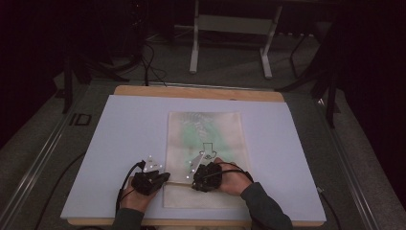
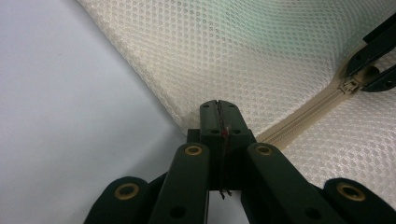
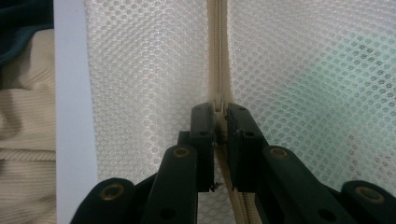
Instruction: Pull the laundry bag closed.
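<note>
Left gripper (image 1: 165,178) low at mesh bag (image 1: 206,139) edge, jaws clamped on seam. Right gripper (image 1: 195,181) beside it, jaws pinching zipper pull (image 3: 218,101).

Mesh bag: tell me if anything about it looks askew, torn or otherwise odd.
Nothing stands out. The mesh bag lies flat and square on the white board, its netting unbroken. The left gripper is shut on the bag's edge by the zipper; the right gripper closes around the zipper pull.
</note>
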Demonstrator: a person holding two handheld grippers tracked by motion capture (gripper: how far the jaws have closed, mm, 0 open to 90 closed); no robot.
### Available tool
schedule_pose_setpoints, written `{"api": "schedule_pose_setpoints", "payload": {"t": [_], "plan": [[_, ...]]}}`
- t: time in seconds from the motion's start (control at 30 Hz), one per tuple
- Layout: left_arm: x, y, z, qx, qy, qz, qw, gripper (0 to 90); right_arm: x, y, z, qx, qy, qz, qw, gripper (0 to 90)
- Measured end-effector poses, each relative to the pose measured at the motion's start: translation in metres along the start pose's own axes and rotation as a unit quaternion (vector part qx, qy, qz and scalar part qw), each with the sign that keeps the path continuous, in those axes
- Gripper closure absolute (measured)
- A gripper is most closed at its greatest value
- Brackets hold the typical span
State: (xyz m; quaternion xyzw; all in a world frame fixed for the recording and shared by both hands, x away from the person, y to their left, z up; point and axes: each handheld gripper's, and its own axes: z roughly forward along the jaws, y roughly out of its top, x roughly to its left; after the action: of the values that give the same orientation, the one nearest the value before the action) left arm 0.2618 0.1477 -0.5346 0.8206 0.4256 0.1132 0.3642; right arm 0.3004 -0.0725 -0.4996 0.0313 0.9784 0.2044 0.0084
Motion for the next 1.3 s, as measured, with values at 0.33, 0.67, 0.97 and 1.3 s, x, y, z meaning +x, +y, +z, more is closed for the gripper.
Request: {"api": "schedule_pose_setpoints", "payload": {"t": [0.33,0.67,0.97,1.3], "plan": [[0.000,0.000,0.000,0.000,0.000,0.000,1.0000,89.4,0.000,-0.007,-0.005,0.003,-0.007,0.001,1.0000,82.2],[0.000,0.000,0.000,0.000,0.000,0.000,1.0000,89.4,0.001,-0.011,-0.007,0.004,-0.008,0.003,1.0000,82.2],[0.000,0.000,0.000,0.000,0.000,0.000,1.0000,89.4,0.001,-0.013,-0.009,0.007,-0.009,0.000,0.9999,82.2],[0.000,0.000,0.000,-0.002,0.000,0.000,1.0000,89.4,0.002,-0.016,-0.014,0.014,-0.017,-0.002,0.9998,82.2]]}}
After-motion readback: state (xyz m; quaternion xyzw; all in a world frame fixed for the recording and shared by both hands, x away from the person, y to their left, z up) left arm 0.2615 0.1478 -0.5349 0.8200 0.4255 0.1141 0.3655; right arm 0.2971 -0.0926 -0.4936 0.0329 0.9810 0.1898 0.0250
